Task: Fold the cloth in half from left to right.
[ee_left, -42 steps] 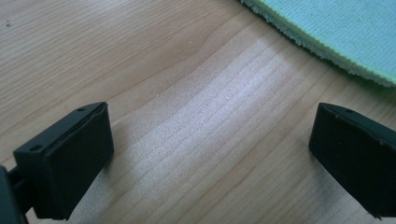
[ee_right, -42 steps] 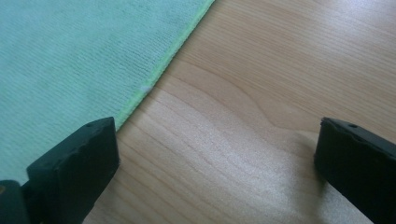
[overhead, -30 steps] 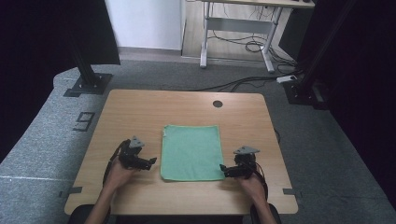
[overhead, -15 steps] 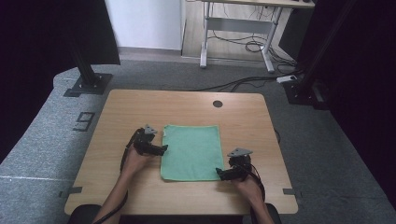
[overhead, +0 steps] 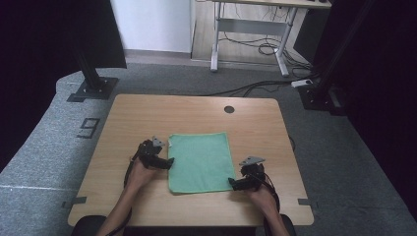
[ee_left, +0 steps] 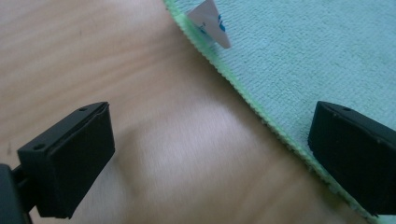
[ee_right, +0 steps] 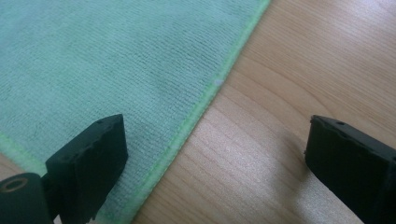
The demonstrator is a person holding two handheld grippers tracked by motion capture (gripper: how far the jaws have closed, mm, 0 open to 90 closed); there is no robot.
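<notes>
green cloth (overhead: 200,161) flat on table (overhead: 196,113), unfolded. left gripper (overhead: 164,162) at its left edge, jaws spread, straddling hem. right gripper (overhead: 235,184) at near right corner, jaws wide though just closing slightly, nothing pinched. grasp and fold remain.

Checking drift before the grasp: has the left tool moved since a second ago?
Yes. In the high view the left tool has travelled from well left of the green cloth to its left edge, and farther up the table.
</notes>
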